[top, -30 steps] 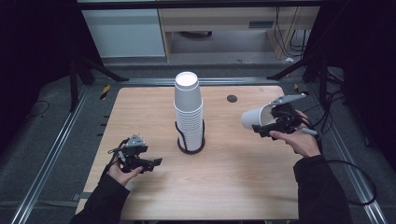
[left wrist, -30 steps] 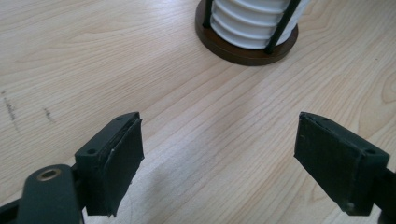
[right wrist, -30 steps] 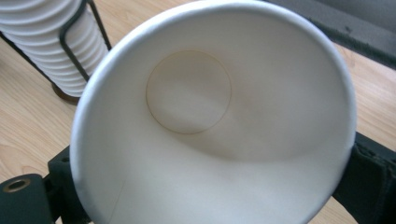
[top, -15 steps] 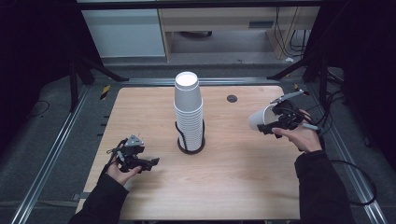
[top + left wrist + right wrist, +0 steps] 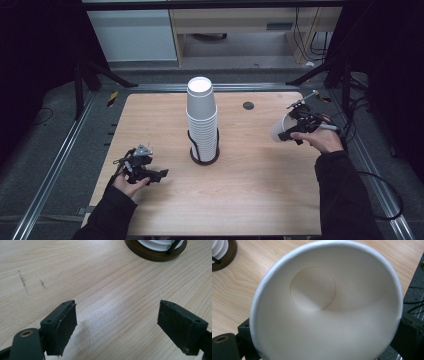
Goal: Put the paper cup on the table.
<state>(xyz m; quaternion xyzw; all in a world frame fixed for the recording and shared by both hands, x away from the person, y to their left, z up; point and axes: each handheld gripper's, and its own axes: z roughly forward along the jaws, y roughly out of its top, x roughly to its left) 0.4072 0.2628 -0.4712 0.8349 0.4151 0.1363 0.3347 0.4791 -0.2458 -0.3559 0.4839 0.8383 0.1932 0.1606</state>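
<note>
Rightward, right gripper (image 5: 289,134) grips paper cup (image 5: 280,130) near table's (image 5: 250,200) edge.

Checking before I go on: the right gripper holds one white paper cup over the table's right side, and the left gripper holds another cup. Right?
Not quite. The left gripper holds nothing: the left gripper view shows its jaws apart over bare table. The right gripper does hold a white paper cup over the right side.
</note>
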